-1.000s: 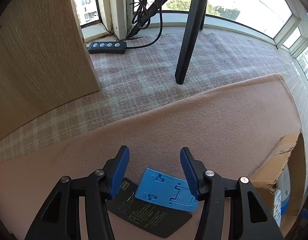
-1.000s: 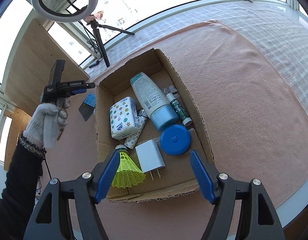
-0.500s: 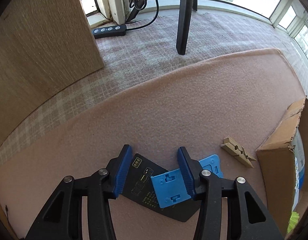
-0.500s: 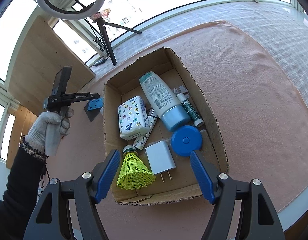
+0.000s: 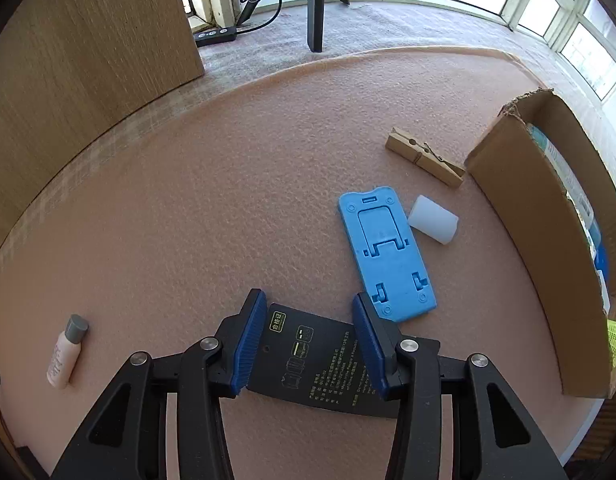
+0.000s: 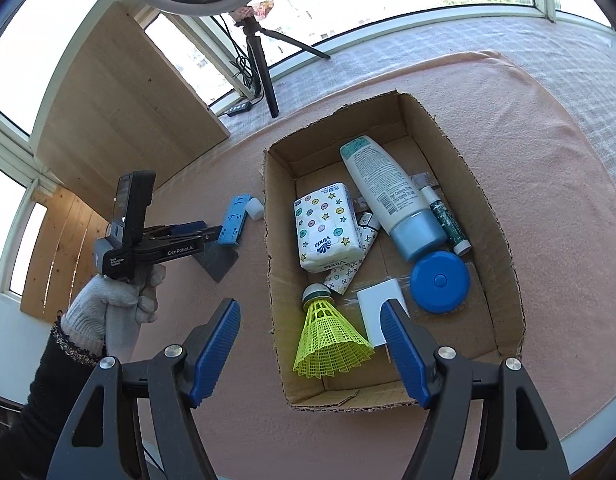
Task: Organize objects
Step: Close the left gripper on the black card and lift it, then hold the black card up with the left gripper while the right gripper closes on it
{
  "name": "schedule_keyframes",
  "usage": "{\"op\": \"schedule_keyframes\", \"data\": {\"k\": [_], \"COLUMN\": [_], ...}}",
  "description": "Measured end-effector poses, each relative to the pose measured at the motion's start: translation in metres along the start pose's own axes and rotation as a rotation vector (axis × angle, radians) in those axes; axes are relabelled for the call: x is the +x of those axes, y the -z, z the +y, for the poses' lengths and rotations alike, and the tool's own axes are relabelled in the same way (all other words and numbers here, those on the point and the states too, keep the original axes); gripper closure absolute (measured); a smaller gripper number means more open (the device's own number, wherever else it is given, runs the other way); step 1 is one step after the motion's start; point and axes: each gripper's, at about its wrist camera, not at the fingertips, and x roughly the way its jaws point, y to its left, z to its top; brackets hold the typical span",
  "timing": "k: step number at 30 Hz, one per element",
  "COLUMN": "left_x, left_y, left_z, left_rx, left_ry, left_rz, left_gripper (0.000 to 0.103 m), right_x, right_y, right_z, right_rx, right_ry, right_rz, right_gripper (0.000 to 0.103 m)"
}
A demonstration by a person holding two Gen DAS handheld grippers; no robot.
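1. Small bottle (image 5: 67, 350): lies flat on the pink mat (image 5: 228, 200), well to the left of the other loose items. Risk: it is overlooked and left outside the box, because it sits at the edge of the left wrist view.
2. Left gripper (image 5: 308, 340): jaws stand apart, holding nothing, above the black card (image 5: 308, 364). Risk: the card is thin and flat on soft fabric, so the pads may close over it without catching an edge, or pinch the mat instead.
3. Blue phone stand (image 5: 386, 254): lies flat, its lower end overlapping the card's corner. Risk: lifting the card drags or flips the stand.
4. White cylinder (image 5: 433, 219): lies on its side just beside the stand. Risk: a nudge to the stand sets it rolling.
5. Wooden clothespin (image 5: 424, 157): lies near the cardboard box (image 5: 520, 184). Risk: it is pushed against the box wall.
6. Right gripper (image 6: 310, 340): jaws wide apart and empty, above the box's near end. Risk: descending here strikes the yellow shuttlecock (image 6: 328, 338).
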Motion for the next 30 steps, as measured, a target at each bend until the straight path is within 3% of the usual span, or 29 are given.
{"op": "schedule_keyframes", "data": {"k": [4, 13, 16, 23, 30], "left_x": [-0.011, -0.024, -0.027, -0.062, -0.09], "left_y": [0.039, 0.076, 0.081, 0.131, 0.193], "left_z": [0.003, 0.004, 0.013, 0.037, 0.055], "left_rx": [0.01, 0.035, -0.014, -0.182, -0.295], "left_ry": [0.013, 0.033, 0.03, 0.086, 0.115], "left_rz": [-0.006, -0.013, -0.03, -0.098, -0.105], "left_gripper": [0.055, 0.056, 0.057, 0.057, 0.055], "right_x": [0.003, 0.013, 0.021, 0.059, 0.124], "right_y": [0.002, 0.006, 0.006, 0.002, 0.009], "right_z": [0.014, 0.051, 0.065, 0.104, 0.153], "right_rx": [-0.028, -0.102, -0.127, -0.222, -0.434], "right_ry": [-0.016, -0.06, -0.082, -0.128, -0.084], "right_rz": [0.007, 0.032, 0.053, 0.125, 0.234], "right_gripper": [0.034, 0.034, 0.034, 0.034, 0.034]}}
